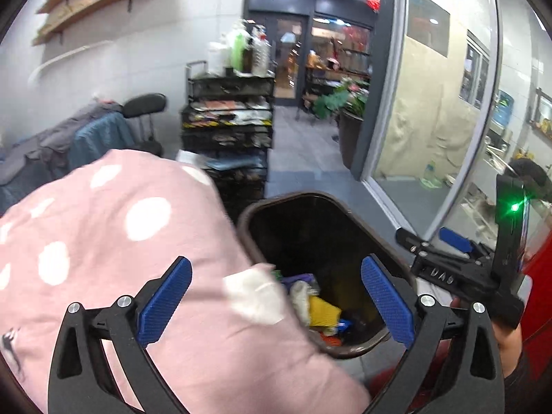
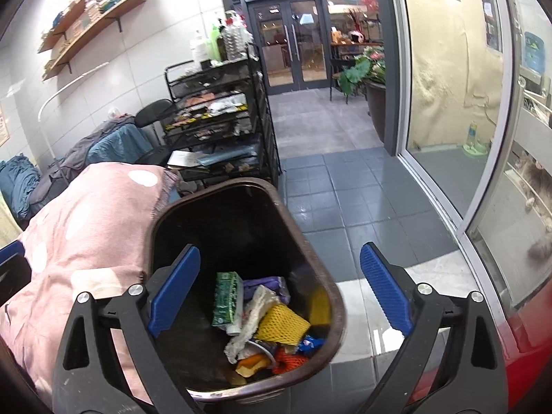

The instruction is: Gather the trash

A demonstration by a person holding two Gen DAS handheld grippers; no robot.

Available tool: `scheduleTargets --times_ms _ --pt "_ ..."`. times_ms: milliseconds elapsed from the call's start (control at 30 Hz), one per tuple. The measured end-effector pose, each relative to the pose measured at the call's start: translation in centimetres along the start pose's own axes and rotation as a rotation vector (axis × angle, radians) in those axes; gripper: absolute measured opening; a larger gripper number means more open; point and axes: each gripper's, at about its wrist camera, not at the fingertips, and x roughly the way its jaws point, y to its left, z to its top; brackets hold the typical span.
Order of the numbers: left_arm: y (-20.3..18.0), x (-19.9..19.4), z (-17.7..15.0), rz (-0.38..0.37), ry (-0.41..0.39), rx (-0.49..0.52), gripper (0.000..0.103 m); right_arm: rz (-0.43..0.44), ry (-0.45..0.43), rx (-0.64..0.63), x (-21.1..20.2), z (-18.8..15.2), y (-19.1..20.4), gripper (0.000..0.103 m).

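A brown trash bin (image 2: 331,293) stands below my right gripper (image 2: 281,252), which hangs open and empty over its mouth. Inside lie a green carton (image 2: 226,300), a yellow foam net (image 2: 281,322), white tissue (image 2: 257,307), a purple wrapper (image 2: 272,284) and orange netting (image 2: 289,362). In the left wrist view, my left gripper (image 1: 276,269) is open with nothing held, spanning the bin (image 1: 262,207) rim and a pink polka-dot cloth (image 1: 103,241) that bulges beside the bin. The right gripper (image 1: 433,241) shows there at the right, held by a hand.
A black wire rack cart (image 2: 220,114) with bottles on top stands behind the bin. A chair draped with clothes (image 2: 114,138) is at the left. A glass partition (image 2: 448,103) runs along the right, a red surface (image 2: 524,327) lies near right, and grey floor tiles (image 2: 345,189) lead to doors.
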Motion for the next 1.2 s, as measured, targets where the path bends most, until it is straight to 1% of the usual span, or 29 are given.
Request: scheduleTargets --times_ms 100,233,333,467,567,733,800,900,1067,1200 --pt "1.3 -2.3 -1.2 0.09 -0.064 -0.002 0.098 0.028 -0.036 -0.006 -0.9 -0.6 1.3 0.097" --pt "3.4 -4.6 -2.8 0.198 -0.087 -0.02 0.098 0.069 -0.079 -0.028 -2.2 -1.5 3.7 0.097" --pt "4.6 -6.1 -3.8 0.248 -0.107 -0.058 0.098 0.111 -0.105 -0.057 -3.3 -2.2 5.8 0.097" --pt "6.1 -7.4 -5.1 0.313 -0.108 -0.11 0.098 0.178 -0.126 -0.112 -4.9 -3.3 8.8 0.097" --pt "7.2 -8.4 -6.2 0.36 -0.115 -0.149 0.098 0.197 -0.163 -0.168 -6.3 -4.2 10.8 0.097" --pt "7.7 -10.1 -7.4 0.374 -0.143 -0.2 0.098 0.221 -0.222 -0.243 -8.6 -6.0 13.5 0.097" --pt "7.6 -10.4 -7.8 0.385 -0.153 -0.206 0.098 0.228 -0.225 -0.258 -9.3 -6.5 14.2 0.097" --pt "7.4 -10.9 -8.5 0.404 -0.167 -0.221 0.098 0.247 -0.23 -0.258 -10.4 -7.2 14.4 0.097" --pt "7.2 -11.4 -9.4 0.401 -0.167 -0.227 0.098 0.259 -0.249 -0.26 -11.6 -7.9 14.6 0.097" --pt "7.0 -11.3 -9.4 0.399 -0.17 -0.228 0.098 0.265 -0.246 -0.251 -11.9 -8.0 14.5 0.097"
